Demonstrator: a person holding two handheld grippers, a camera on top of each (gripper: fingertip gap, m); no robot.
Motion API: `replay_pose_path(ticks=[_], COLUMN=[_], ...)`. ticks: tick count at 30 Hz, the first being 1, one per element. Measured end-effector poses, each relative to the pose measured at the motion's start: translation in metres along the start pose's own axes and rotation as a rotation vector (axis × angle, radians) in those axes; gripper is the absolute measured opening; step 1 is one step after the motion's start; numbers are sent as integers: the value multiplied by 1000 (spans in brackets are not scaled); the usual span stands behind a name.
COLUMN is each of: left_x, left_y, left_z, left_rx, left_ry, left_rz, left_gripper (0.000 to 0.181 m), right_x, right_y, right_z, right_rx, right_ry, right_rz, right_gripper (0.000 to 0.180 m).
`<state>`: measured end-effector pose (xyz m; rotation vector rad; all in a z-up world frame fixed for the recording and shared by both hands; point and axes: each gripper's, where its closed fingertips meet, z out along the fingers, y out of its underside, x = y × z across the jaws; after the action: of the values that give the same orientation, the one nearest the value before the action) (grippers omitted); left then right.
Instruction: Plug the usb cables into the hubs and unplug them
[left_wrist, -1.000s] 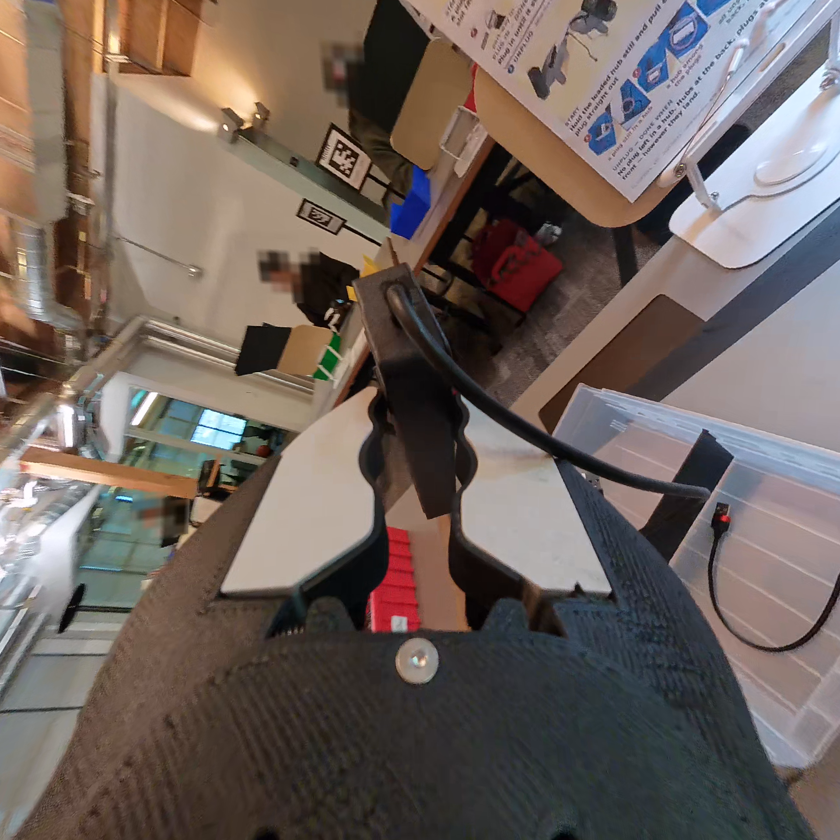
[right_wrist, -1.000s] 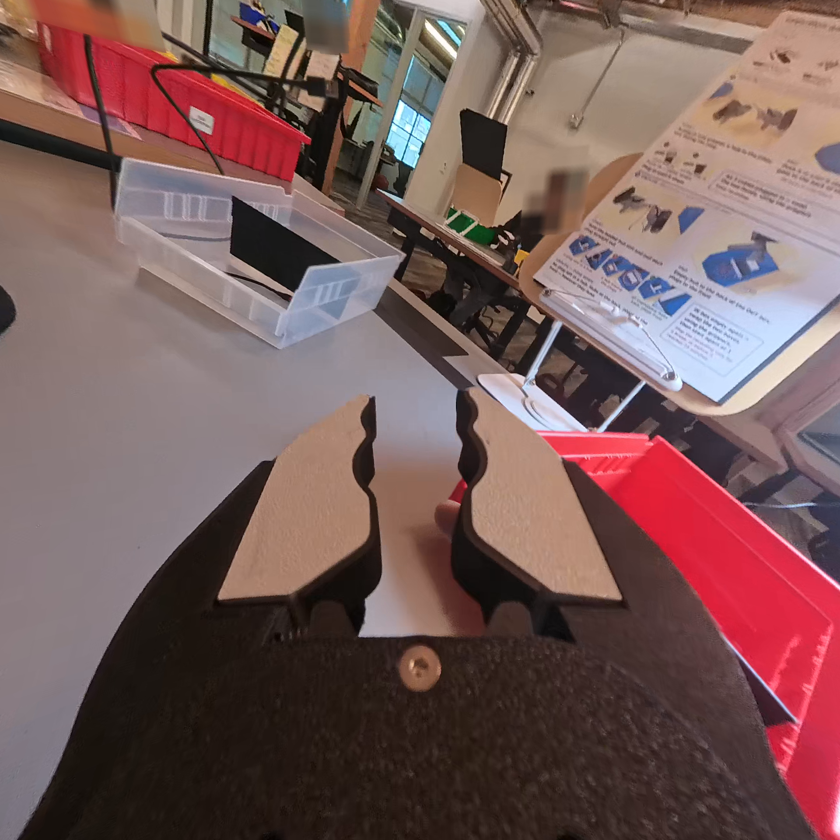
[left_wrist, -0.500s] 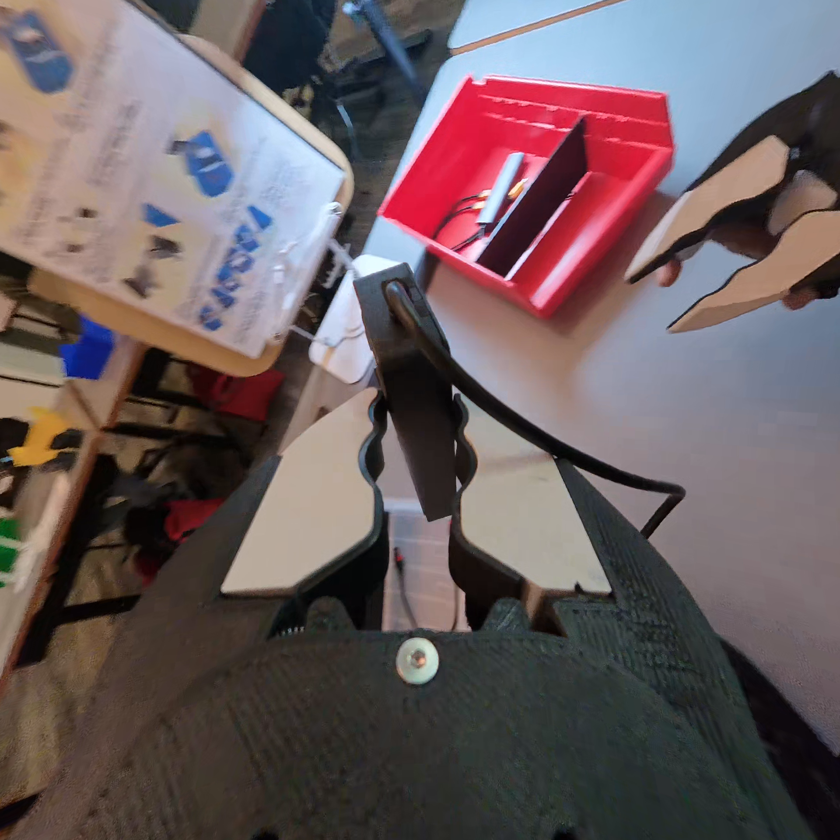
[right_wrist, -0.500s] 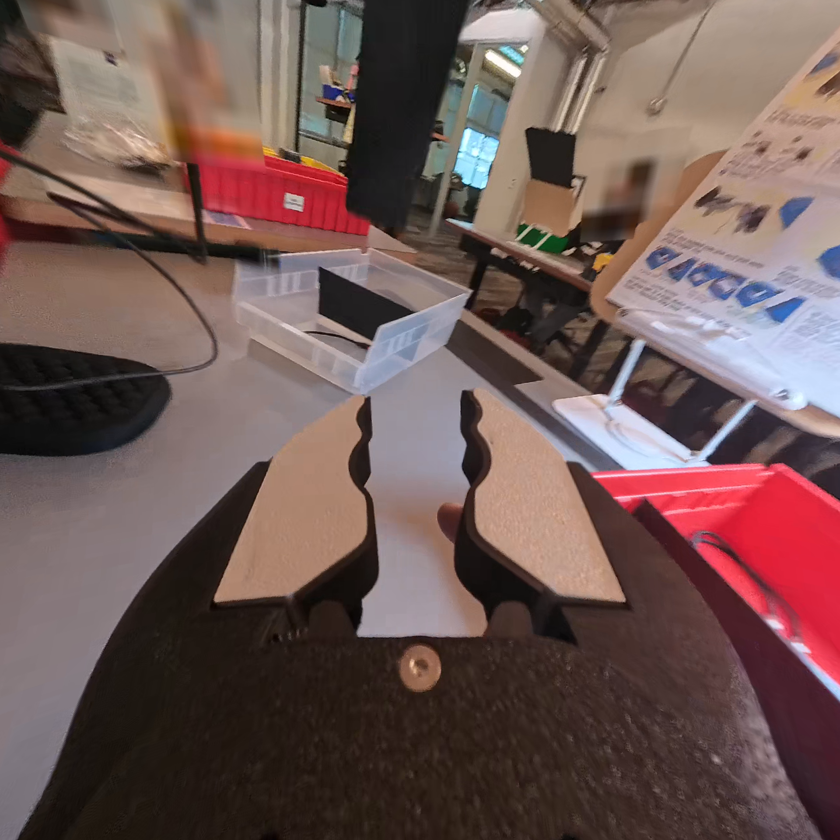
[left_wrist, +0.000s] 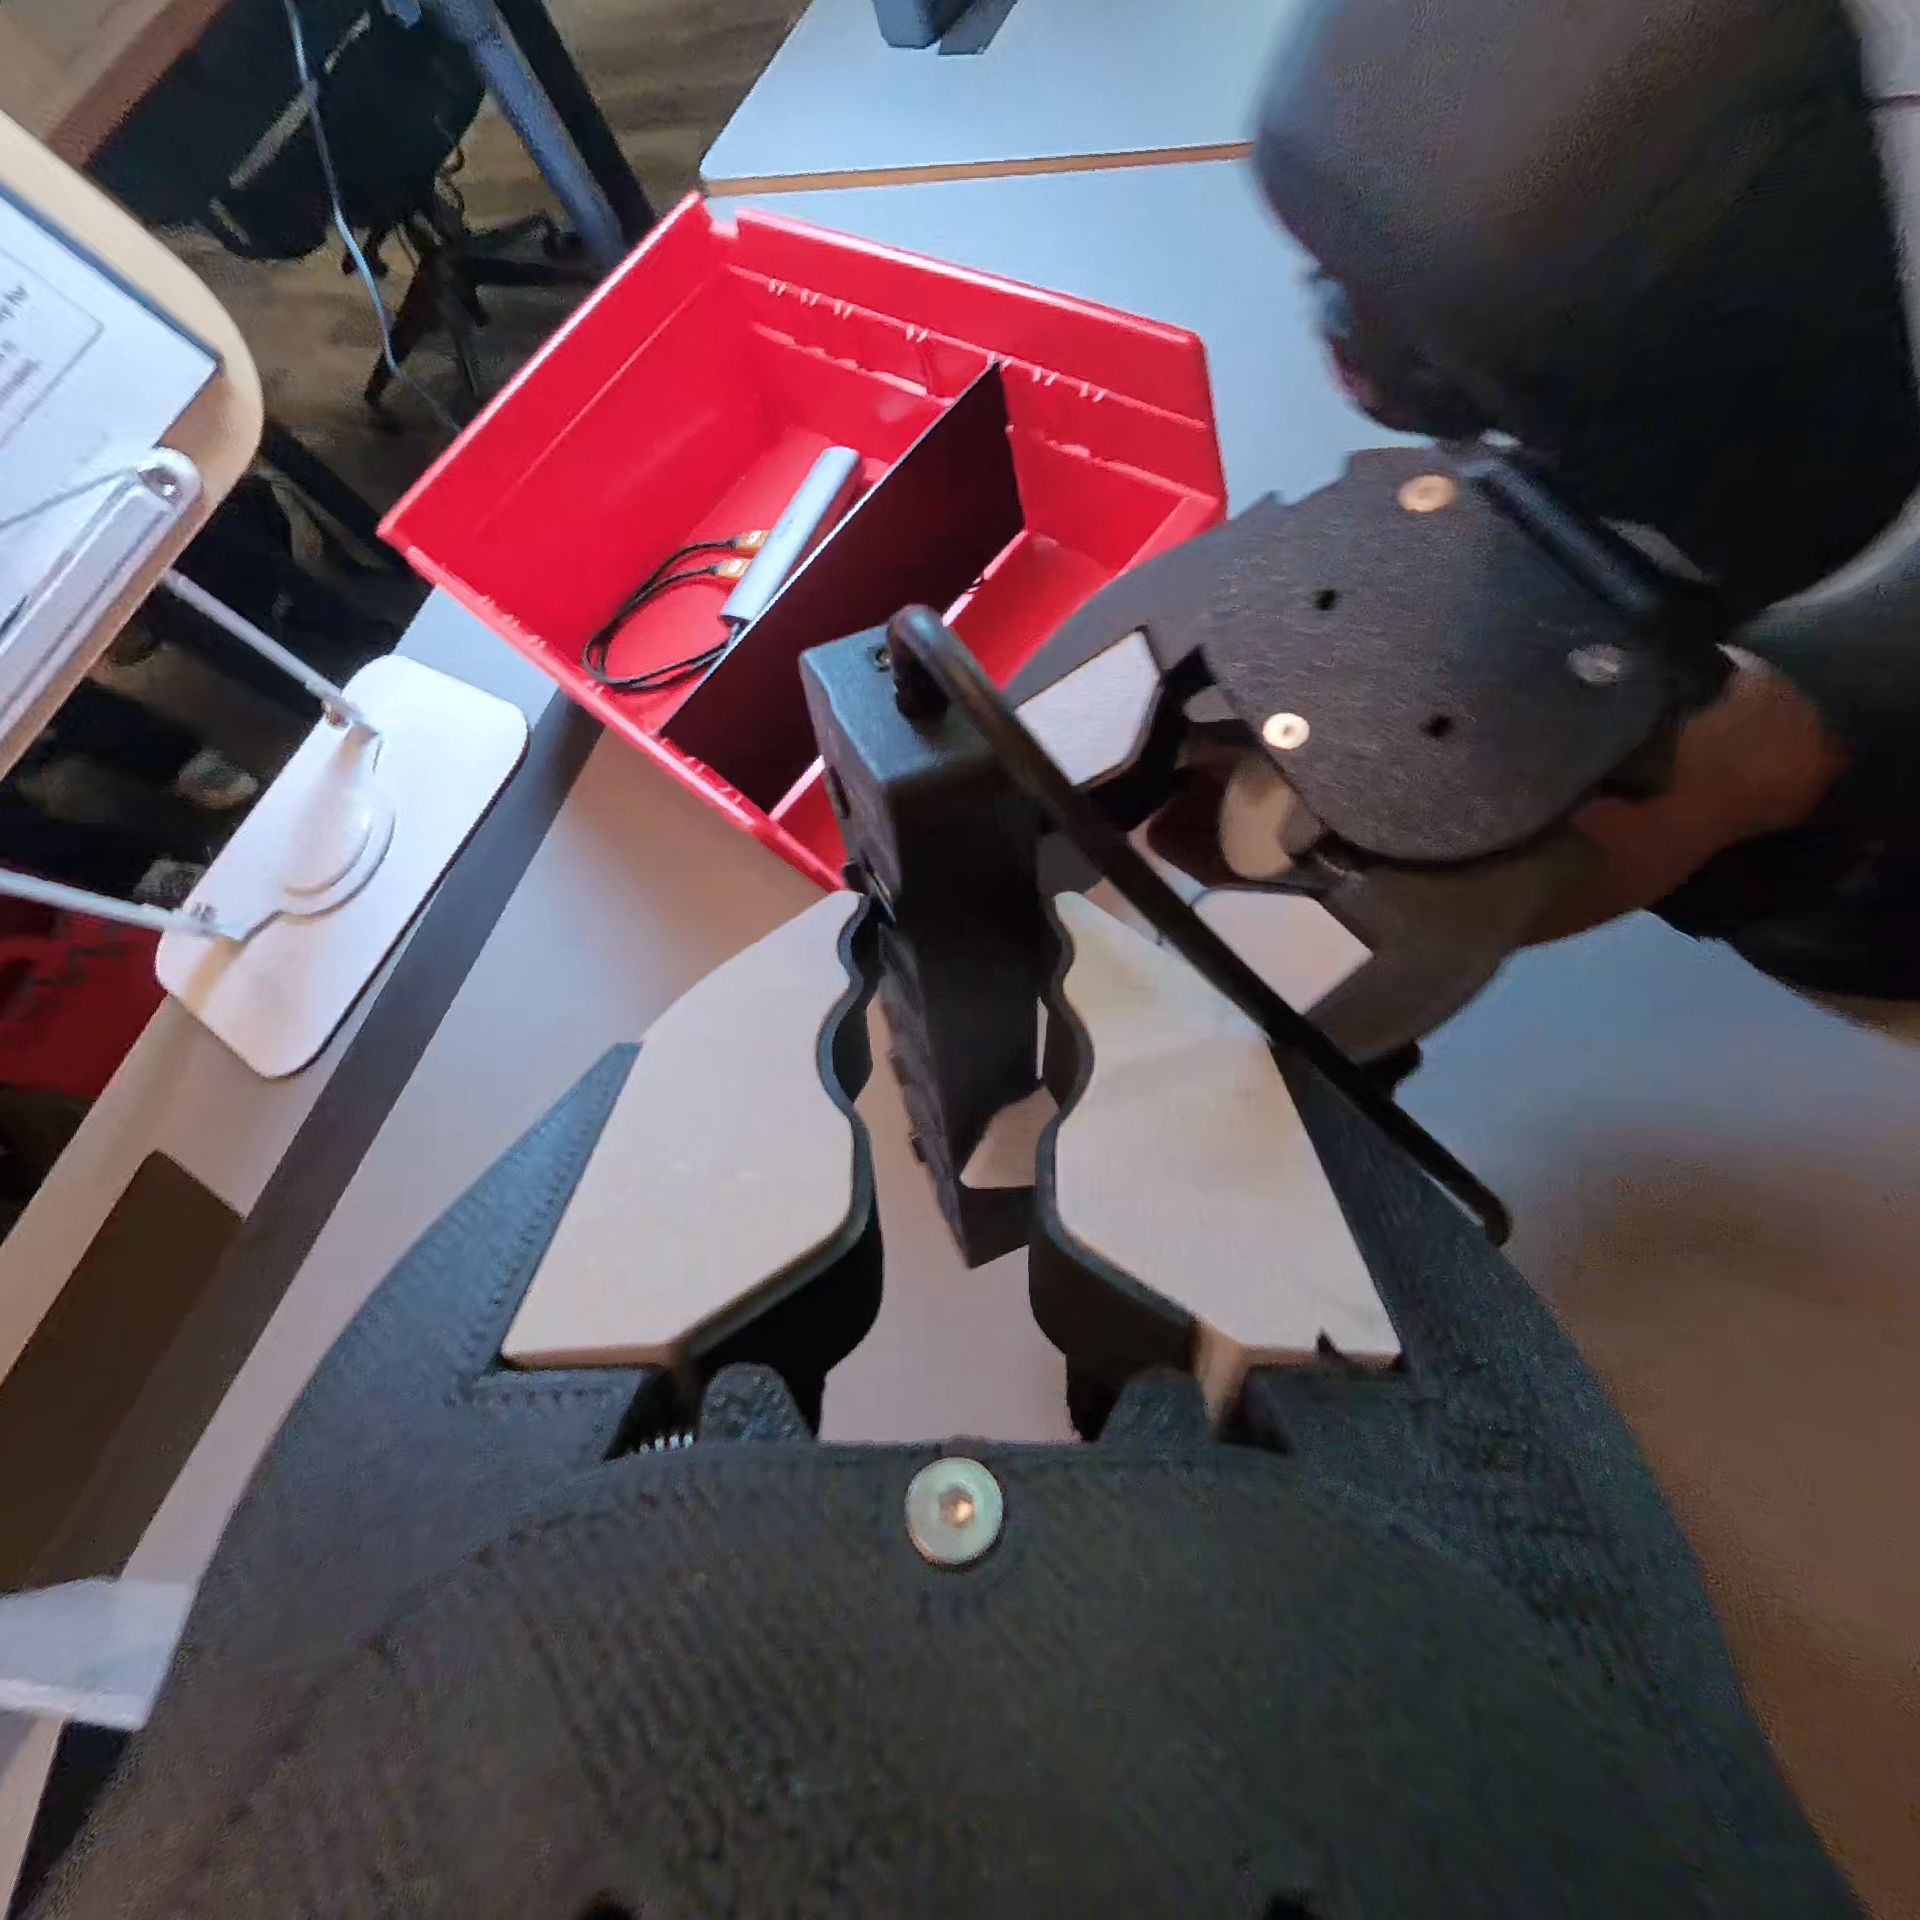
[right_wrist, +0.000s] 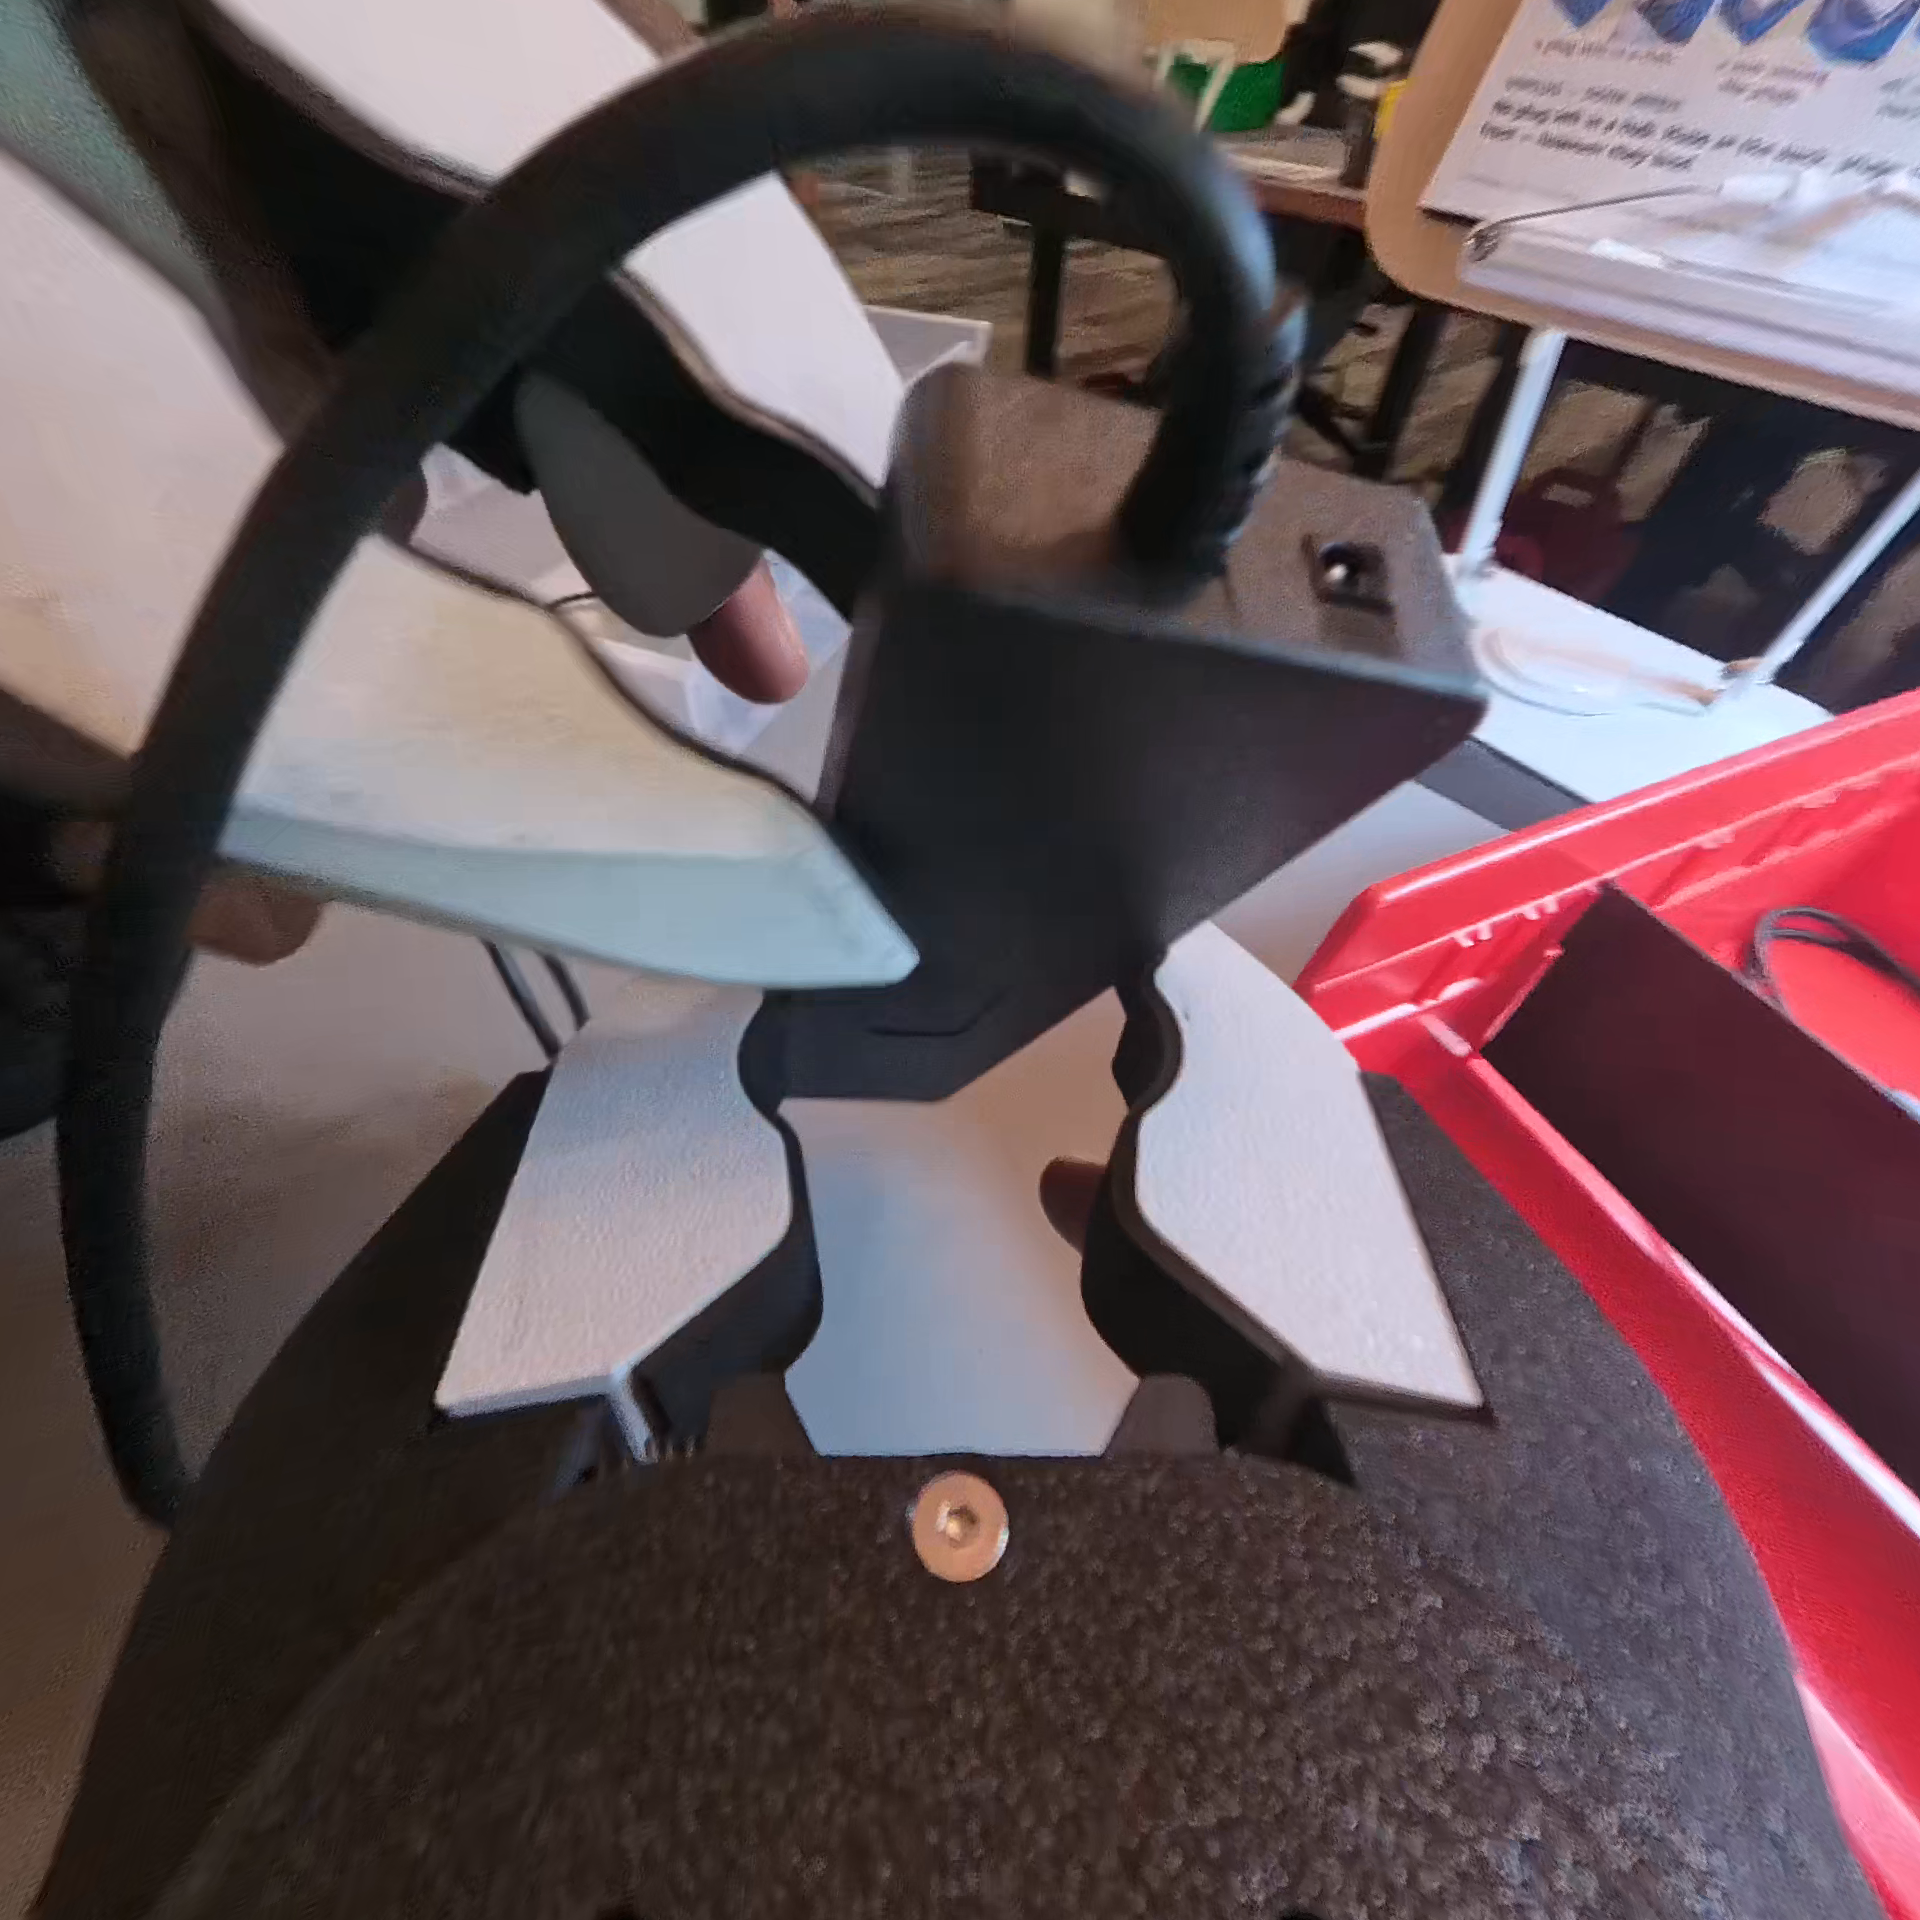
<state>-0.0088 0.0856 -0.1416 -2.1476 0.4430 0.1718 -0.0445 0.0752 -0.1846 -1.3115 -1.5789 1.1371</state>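
My left gripper (left_wrist: 951, 925) is shut on a black hub (left_wrist: 935, 831) and holds it upright above the grey table. A thick black cable (left_wrist: 1143, 894) leaves the hub's top and runs back to the right. My right gripper (left_wrist: 1101, 821) has come in from the right, close against the hub. In the right wrist view the right gripper (right_wrist: 956, 1018) is open, and the lower corner of the hub (right_wrist: 1091, 779) sits between its fingertips. The left gripper (right_wrist: 883, 717) clamps the hub from the left there, and the cable (right_wrist: 312, 416) loops overhead.
A red bin (left_wrist: 1039, 301) with a black divider (left_wrist: 883, 603) stands just beyond the hub; a silver hub (left_wrist: 800, 530) with thin black cables (left_wrist: 665, 623) lies in its left compartment. A white stand base (left_wrist: 312, 852) sits by the table's left edge. The bin's rim (right_wrist: 1455, 935) is right of my right gripper. Tip to tip, the grippers are about 5 cm apart.
My left gripper swung down with the black hub to face the table and red bin. My right gripper moved in to the hub and its jaws opened wider.
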Motion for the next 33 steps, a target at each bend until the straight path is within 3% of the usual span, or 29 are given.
replay_pose_path(ticks=[2,4,6,12,18,23,28,30,33], left_x=[15,31,44,29,23,41,52,60,64], left_y=[-2,-5,-5,9,79,102,107,110,112], left_z=[-2,-8,-13,-51,-36,-11,-17,-19,-16], left_rx=[38,97,125,184,57,59,90,86,77], left_ry=[74,174,245,270,349,366,511,573,603], left_rz=[29,23,29,105,113,103,4,-38,-72], left_gripper=[30,11,6,45,71,64,64,64,64], right_x=[-2,-6,-20,-38,-55,-68,-72,-73,-76], right_y=[2,5,5,-5,-13,-15,-4,-5,-4], right_z=[-1,-2,-5,-19,-33,-36,-32,-31,-27], right_rx=[38,85,129,229,270,299,267,270,257], right_ry=[-80,-124,-216,-366,-500,-570,-563,-572,-589], right_rz=[0,-63,-87,-68,-21,3,-48,-37,-10], right_gripper=[57,57,57,55,55,56,58,70,72])
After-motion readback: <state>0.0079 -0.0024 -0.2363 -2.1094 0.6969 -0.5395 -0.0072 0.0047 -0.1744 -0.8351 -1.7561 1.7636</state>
